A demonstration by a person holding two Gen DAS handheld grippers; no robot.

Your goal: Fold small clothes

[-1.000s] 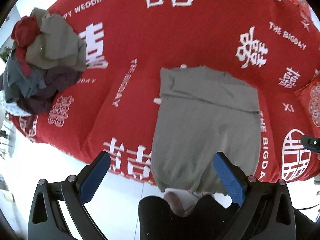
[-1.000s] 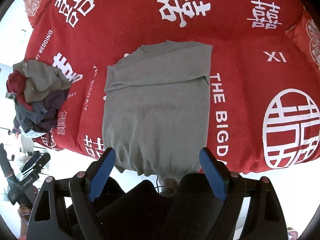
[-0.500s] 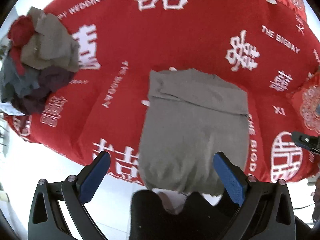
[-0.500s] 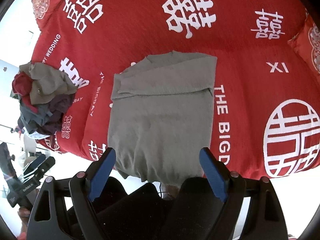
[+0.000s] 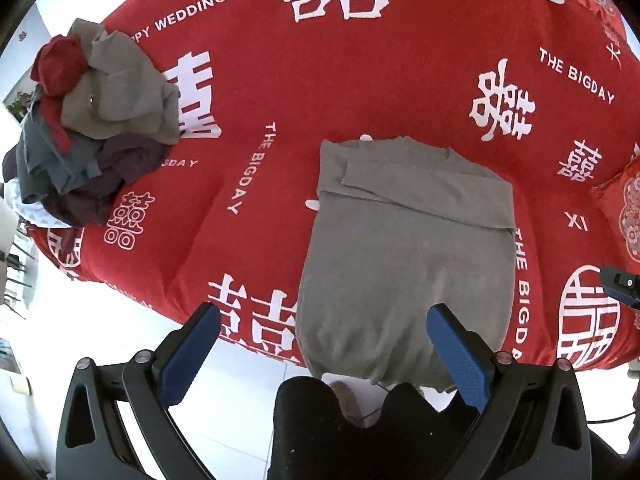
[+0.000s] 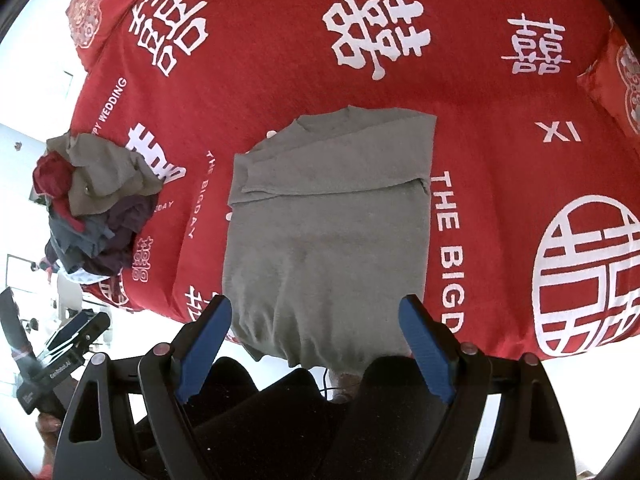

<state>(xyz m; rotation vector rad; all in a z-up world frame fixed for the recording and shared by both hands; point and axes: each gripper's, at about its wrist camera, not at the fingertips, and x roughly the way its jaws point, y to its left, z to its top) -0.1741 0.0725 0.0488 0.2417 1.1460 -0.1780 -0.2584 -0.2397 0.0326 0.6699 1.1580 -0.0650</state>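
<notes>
One grey garment [image 5: 404,252], partly folded, lies on the red bedspread [image 5: 360,80]. Left claw [image 5: 324,344] and right claw [image 6: 316,332]: both wide open, empty. Clothes pile [image 5: 92,128] well apart.

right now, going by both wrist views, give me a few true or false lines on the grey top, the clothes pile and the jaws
1. The grey top lies spread on the red bedspread with its near hem hanging over the edge. True.
2. The left gripper is clamped on the hem. False: its jaws stand wide apart, holding nothing.
3. A sleeve is folded across the top's far end. True.
4. The clothes pile sits on top of the grey top. False: it lies apart, off to the left near the bedspread's edge.
5. The right gripper is shut. False: its jaws are open and empty.
</notes>
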